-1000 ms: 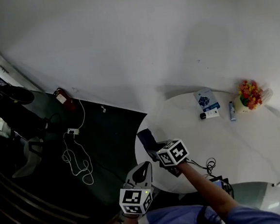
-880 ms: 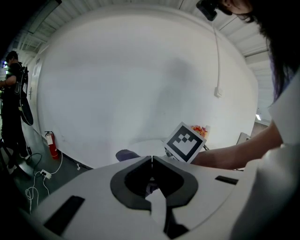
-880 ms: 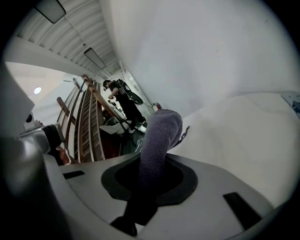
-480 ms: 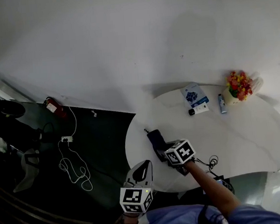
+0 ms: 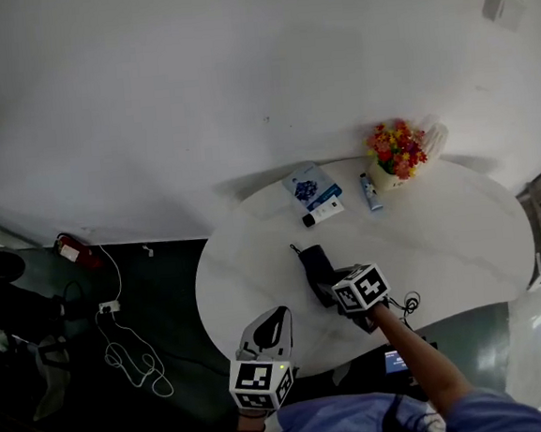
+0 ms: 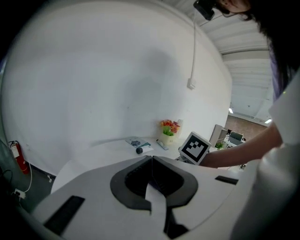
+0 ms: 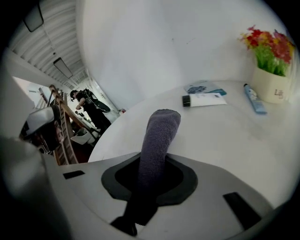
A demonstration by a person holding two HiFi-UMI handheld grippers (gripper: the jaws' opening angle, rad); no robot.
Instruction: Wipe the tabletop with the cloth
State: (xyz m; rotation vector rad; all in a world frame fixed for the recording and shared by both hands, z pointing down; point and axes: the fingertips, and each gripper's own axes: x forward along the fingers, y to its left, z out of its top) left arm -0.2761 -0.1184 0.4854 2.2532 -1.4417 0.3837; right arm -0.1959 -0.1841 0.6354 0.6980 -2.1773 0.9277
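Observation:
A dark grey cloth (image 5: 316,261) lies on the left part of the white oval tabletop (image 5: 461,241), with one end in my right gripper (image 5: 333,284). In the right gripper view the cloth (image 7: 160,132) rises as a rolled strip out of the jaws, and the right gripper (image 7: 151,165) is shut on it. My left gripper (image 5: 270,327) hangs off the table's near edge, above the floor. Seen through its own camera, the left gripper (image 6: 151,169) has its jaws pressed together with nothing between them.
At the table's far side stand a flower pot (image 5: 396,150), a blue tube (image 5: 369,192), a white tube with a black cap (image 5: 323,212) and a booklet (image 5: 309,186). A black cable (image 5: 406,302) lies near my right arm. White cables (image 5: 122,350) trail on the dark floor.
The head view has swung, so the table now sits higher and further left in view. My right gripper has moved inward from the table's left edge, with the cloth in it.

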